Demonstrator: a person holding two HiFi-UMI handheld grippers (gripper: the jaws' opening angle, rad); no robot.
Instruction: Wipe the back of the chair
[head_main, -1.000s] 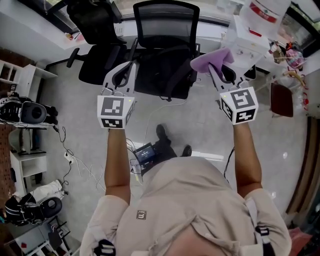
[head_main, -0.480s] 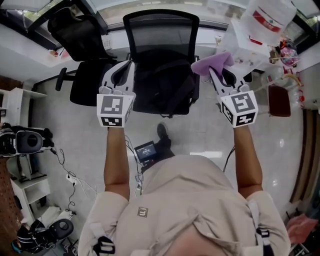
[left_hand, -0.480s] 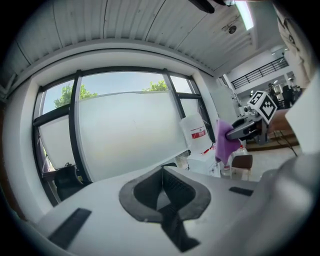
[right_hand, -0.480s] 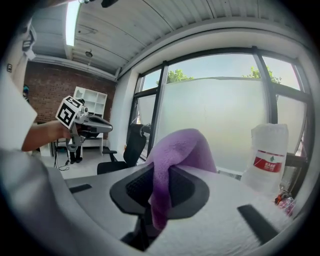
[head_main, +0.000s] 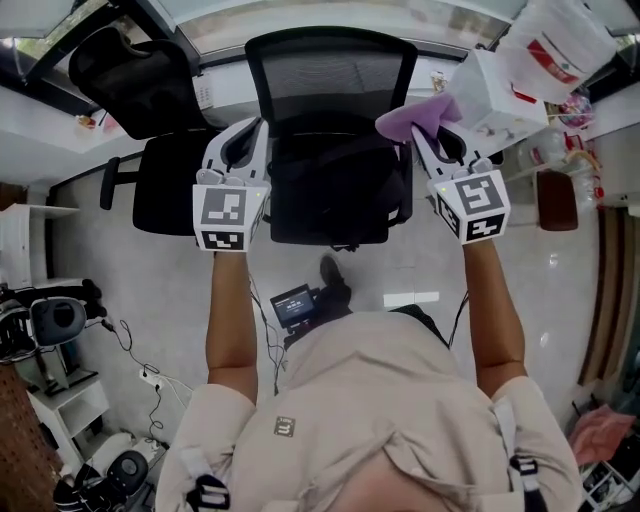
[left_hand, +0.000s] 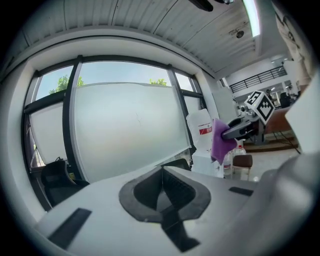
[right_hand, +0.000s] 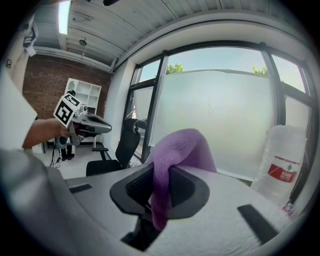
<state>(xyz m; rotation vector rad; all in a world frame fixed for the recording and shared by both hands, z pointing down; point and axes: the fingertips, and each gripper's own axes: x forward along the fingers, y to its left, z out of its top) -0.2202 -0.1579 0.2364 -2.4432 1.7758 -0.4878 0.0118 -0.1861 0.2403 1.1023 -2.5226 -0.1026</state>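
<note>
A black office chair with a mesh back (head_main: 330, 75) and a dark seat (head_main: 335, 190) stands straight ahead of me. My left gripper (head_main: 250, 130) hovers over the seat's left edge, shut with nothing between its jaws (left_hand: 161, 192). My right gripper (head_main: 428, 135) is above the chair's right side, level with the left one. It is shut on a purple cloth (head_main: 415, 118), which bulges over the jaws and hangs down between them (right_hand: 182, 147). The cloth also shows in the left gripper view (left_hand: 218, 141). Neither gripper touches the chair back.
A second black chair (head_main: 130, 85) stands to the left. To the right are a white box (head_main: 490, 90), a large water bottle (head_main: 555, 40) and a brown stool (head_main: 557, 200). A small device (head_main: 293, 303) and cables lie on the floor. A frosted window (left_hand: 125, 130) fills the wall ahead.
The person has stepped closer, so the chair sits lower and more central in view. Both grippers, still shut, now reach over the seat's sides nearer the back.
</note>
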